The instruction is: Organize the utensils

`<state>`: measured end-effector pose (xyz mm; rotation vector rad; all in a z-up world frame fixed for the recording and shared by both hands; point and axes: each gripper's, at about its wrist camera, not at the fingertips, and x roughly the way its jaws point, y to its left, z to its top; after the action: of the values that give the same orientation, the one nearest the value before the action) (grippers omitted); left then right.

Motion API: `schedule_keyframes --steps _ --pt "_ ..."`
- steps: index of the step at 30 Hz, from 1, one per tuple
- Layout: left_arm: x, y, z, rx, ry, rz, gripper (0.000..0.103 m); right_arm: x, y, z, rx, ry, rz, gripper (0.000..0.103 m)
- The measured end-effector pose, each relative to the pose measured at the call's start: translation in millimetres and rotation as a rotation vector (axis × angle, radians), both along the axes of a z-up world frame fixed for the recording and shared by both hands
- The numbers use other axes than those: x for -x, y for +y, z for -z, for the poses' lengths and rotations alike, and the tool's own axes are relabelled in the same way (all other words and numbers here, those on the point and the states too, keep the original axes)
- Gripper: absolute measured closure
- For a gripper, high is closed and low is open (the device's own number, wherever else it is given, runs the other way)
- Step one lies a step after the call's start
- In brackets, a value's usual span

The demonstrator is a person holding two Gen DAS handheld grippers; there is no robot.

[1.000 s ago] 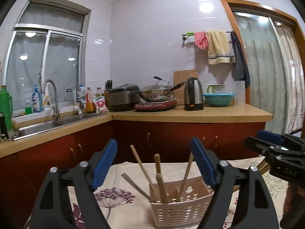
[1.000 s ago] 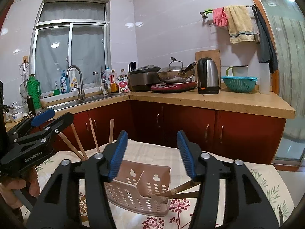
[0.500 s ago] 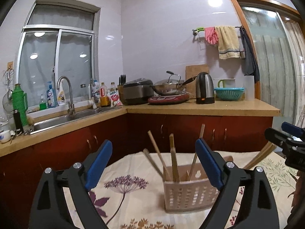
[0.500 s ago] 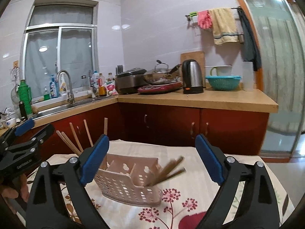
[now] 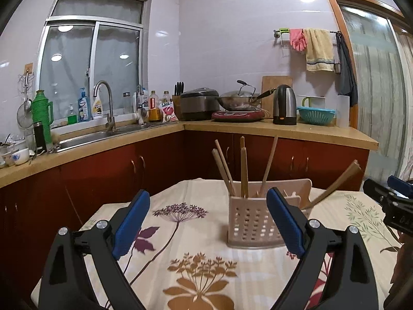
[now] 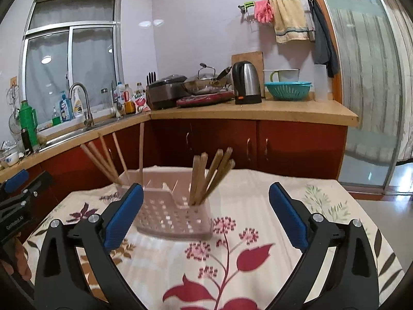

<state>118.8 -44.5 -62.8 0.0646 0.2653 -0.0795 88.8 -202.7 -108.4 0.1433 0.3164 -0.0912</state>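
A beige perforated utensil holder [image 5: 254,222] stands on the flowered tablecloth [image 5: 180,232]; it also shows in the right wrist view [image 6: 173,211]. Several light wooden chopsticks [image 5: 227,170] stand in its left end, also seen in the right wrist view [image 6: 105,157]. Darker wooden chopsticks [image 6: 211,175] lean in its right end, showing in the left wrist view [image 5: 335,186]. My left gripper [image 5: 206,224] is open and empty, short of the holder. My right gripper [image 6: 206,217] is open and empty, short of the holder.
The table sits in a kitchen. Red cabinets under a wooden counter [image 5: 284,129] run behind it, with a sink [image 5: 90,139], kettle [image 5: 284,104] and wok [image 5: 237,102]. A glass door [image 6: 369,90] is at the right. The other gripper shows at each view's edge [image 5: 389,204].
Both grippers have pulled back and up from the holder. The right gripper opened wider and let go of the dark chopsticks, which now stand in the holder's right end.
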Motion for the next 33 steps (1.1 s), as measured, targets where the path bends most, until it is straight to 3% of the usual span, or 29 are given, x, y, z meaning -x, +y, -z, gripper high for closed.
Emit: schedule_keyframes --steps 7,19,33 --pt "36.5 2.4 -5.2 -0.017 -0.014 0.004 0.014 32.5 13.5 -5.1 0.039 0.01 -0.01 0.006" --pt "97.3 12.0 -32.4 0.017 -0.068 0.011 0.014 93.4 21.3 -40.7 0.053 -0.033 0.0 0.005" --pt "131.6 20.4 -46.0 0.035 -0.11 -0.003 0.013 126.3 24.7 -57.0 0.061 -0.071 -0.004 0.005"
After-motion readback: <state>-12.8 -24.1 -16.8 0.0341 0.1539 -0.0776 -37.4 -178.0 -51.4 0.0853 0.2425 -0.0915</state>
